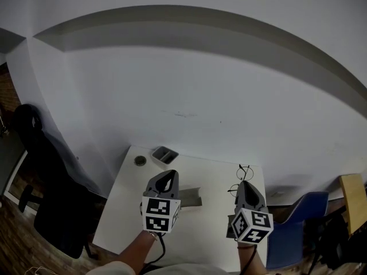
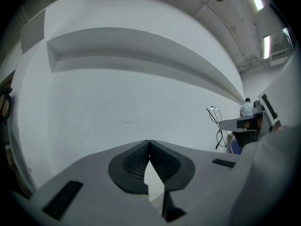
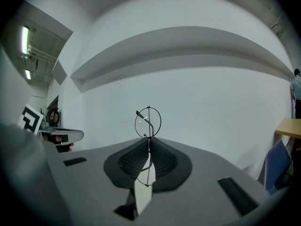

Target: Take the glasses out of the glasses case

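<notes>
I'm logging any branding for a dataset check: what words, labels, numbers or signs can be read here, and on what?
There is no readable text in any view.
The left cube and the right cube, each part of a gripper, carry only black-and-white square patterns, with no letters or digits.
The glasses and the glasses case show no legible print.

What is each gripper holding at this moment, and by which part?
The right gripper pinches the glasses at about the bridge, one round lens sticking out past the jaw tips. The left gripper is shut on nothing.
</notes>
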The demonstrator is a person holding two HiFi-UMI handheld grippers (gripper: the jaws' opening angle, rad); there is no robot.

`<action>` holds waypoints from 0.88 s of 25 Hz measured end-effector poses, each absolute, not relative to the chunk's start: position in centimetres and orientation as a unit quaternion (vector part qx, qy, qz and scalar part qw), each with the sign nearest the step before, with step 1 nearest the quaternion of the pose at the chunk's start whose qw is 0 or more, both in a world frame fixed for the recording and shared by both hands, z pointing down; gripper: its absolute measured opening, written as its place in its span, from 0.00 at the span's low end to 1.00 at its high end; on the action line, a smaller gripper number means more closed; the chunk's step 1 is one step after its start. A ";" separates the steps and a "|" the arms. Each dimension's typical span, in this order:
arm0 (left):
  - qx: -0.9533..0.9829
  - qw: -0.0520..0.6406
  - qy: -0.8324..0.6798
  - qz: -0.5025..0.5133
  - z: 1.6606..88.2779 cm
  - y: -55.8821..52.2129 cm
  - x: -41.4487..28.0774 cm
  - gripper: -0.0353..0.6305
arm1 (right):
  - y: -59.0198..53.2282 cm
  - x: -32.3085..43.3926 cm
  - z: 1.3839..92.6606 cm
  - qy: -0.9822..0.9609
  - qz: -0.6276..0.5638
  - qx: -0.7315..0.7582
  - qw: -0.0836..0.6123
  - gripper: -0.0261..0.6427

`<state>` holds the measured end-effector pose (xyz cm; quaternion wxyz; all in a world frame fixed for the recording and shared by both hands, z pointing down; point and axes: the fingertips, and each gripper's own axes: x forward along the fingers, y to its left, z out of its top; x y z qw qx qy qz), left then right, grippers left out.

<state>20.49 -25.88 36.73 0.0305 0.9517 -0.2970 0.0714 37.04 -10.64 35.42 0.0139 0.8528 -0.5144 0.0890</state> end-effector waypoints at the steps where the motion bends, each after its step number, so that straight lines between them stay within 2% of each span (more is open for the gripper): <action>1: 0.952 0.025 -0.297 0.070 36.5 -26.0 20.5 0.08 | -10.6 37.1 35.2 -0.513 0.082 0.854 0.019 0.10; 22: 0.949 0.035 -0.306 0.059 36.1 -25.6 20.4 0.08 | -10.4 37.3 34.9 -0.514 0.072 0.855 0.021 0.10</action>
